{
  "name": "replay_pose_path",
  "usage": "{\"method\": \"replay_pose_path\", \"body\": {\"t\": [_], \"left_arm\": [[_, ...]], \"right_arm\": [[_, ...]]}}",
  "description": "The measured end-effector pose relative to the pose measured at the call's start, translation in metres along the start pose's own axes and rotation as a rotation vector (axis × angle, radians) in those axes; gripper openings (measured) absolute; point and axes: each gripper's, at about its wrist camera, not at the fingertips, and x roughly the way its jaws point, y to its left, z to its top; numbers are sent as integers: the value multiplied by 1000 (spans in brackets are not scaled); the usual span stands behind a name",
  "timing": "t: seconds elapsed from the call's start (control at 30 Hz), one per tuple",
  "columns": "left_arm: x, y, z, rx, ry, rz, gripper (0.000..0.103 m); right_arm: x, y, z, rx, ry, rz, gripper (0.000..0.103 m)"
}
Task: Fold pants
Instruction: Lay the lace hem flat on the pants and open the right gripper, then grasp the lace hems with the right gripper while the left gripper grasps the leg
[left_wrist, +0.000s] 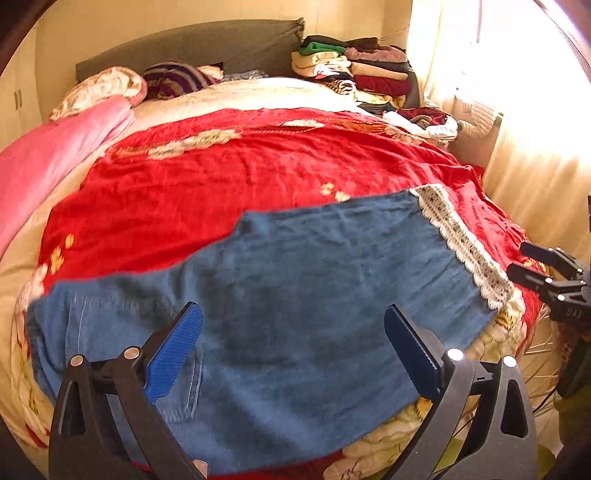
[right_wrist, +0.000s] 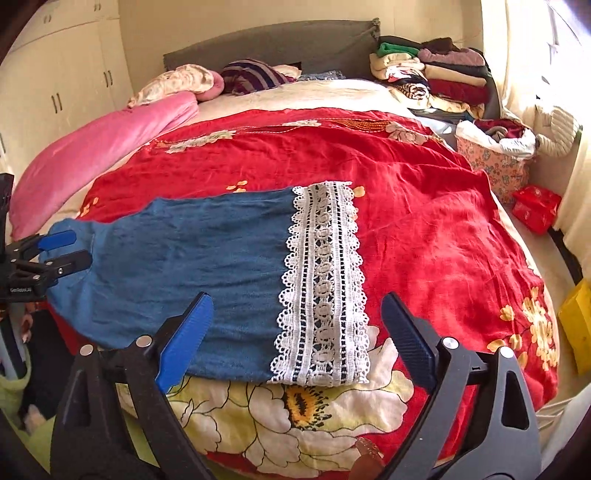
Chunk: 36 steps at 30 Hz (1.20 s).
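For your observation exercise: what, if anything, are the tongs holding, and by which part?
Nothing. Both the left tongs and right tongs stand open above the pants, which lie flat on the bed.

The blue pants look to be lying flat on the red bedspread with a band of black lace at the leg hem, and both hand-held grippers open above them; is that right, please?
Not quite: the lace band is white, not black, as the right wrist view shows. The rest holds: the blue pants lie flat on the red bedspread, with the left hand-held gripper and right hand-held gripper open above them.
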Motion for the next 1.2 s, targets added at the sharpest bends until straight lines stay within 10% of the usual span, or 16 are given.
{"method": "replay_pose_path", "body": {"t": [1.2], "left_arm": [[177,-95,107,259,180,-236,97]], "right_arm": [[53,-39,-21,137,96,84,87]]}}
